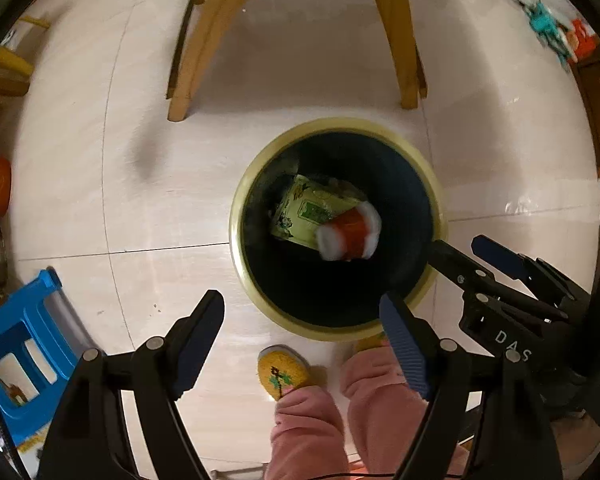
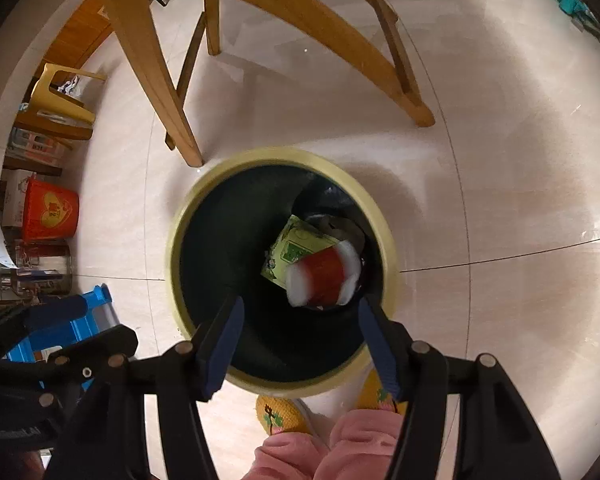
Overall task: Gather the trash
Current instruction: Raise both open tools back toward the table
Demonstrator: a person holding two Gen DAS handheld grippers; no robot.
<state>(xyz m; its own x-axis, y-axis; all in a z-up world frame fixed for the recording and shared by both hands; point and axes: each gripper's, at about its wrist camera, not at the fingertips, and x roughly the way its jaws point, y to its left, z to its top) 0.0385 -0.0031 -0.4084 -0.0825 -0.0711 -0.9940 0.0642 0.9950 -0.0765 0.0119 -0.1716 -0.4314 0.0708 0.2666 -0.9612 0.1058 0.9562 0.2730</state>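
Trash bin [image 1: 242, 216], floor: holds green carton [image 1: 300, 216] and red-white can [image 1: 350, 236], long axis 2–8 o'clock. Right fingers [image 2: 298, 344] apart, empty, nearer, can at 12; left fingers [image 1: 306, 344] apart, empty.

A yellow-rimmed bin [image 1: 236, 216] with a dark inside is seen from above on the pale floor [image 1: 80, 160]. A green carton [image 1: 304, 212] and a blurred red-and-white can [image 1: 350, 232] are seen inside it. The left gripper [image 1: 302, 312] is held above with jaws apart and nothing between them.
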